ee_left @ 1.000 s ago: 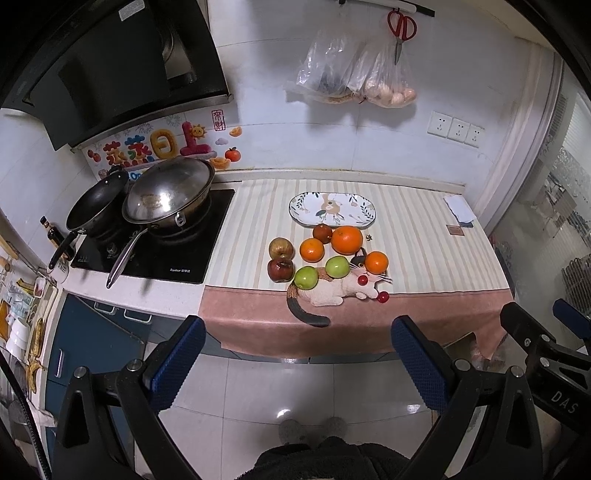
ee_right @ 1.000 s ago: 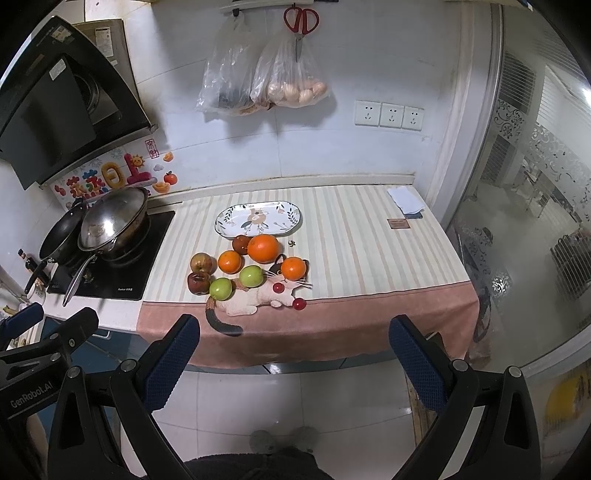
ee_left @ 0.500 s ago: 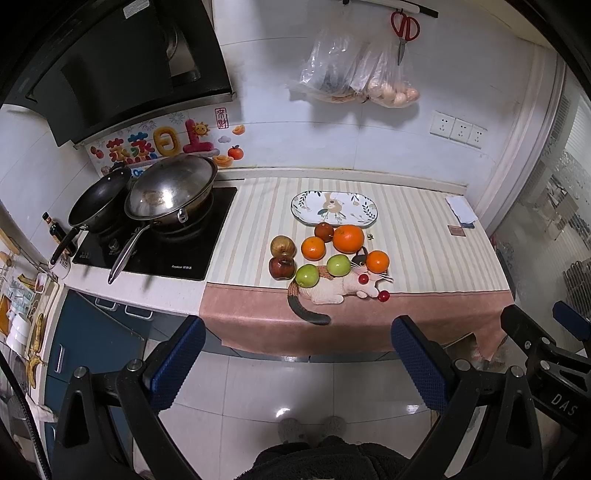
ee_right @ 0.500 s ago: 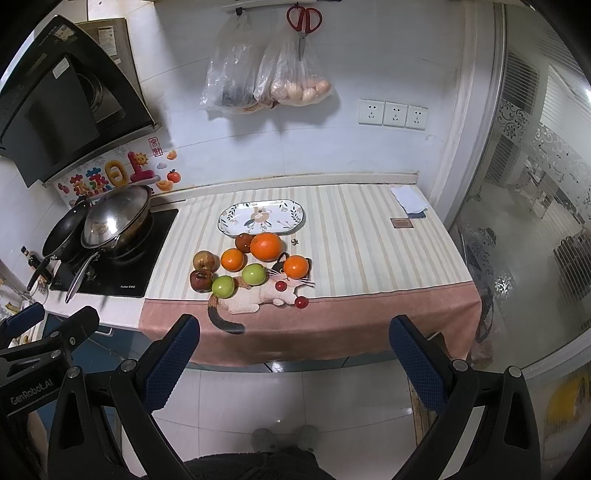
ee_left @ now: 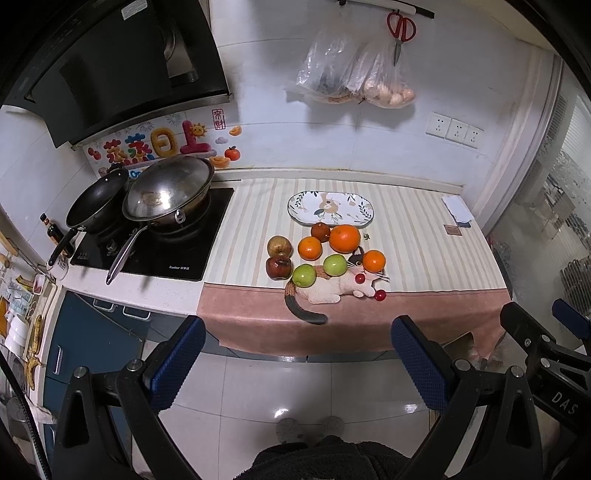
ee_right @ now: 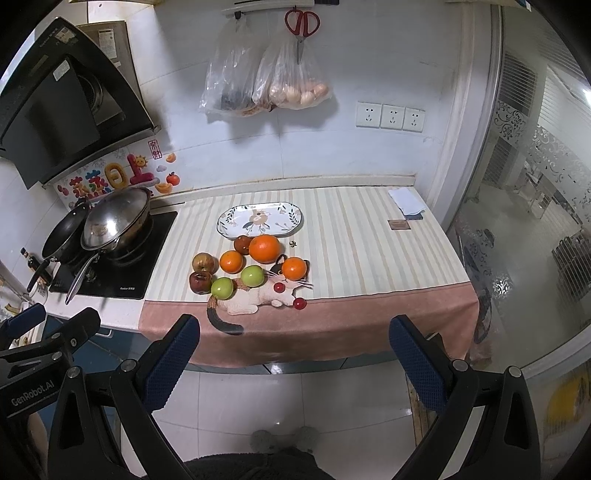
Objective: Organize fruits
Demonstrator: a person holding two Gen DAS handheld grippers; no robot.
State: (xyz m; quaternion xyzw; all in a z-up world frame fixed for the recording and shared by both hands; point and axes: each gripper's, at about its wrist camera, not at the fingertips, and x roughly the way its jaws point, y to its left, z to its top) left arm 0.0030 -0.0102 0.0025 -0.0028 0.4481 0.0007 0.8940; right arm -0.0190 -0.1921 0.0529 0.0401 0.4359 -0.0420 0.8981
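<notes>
Several fruits sit clustered on the striped counter cloth: a large orange, smaller oranges, two green apples, red-brown apples and small red cherries. An oval patterned plate lies bare just behind them. My left gripper and right gripper both hover open over the floor, well short of the counter, holding nothing.
A cooktop with a lidded wok and a black pan stands left of the fruit. Plastic bags and scissors hang on the wall. A cat picture is printed on the cloth's front. A glass door is at the right.
Both views have drifted slightly closer to the counter. The fruits and plate have not moved, and both grippers remain open.
</notes>
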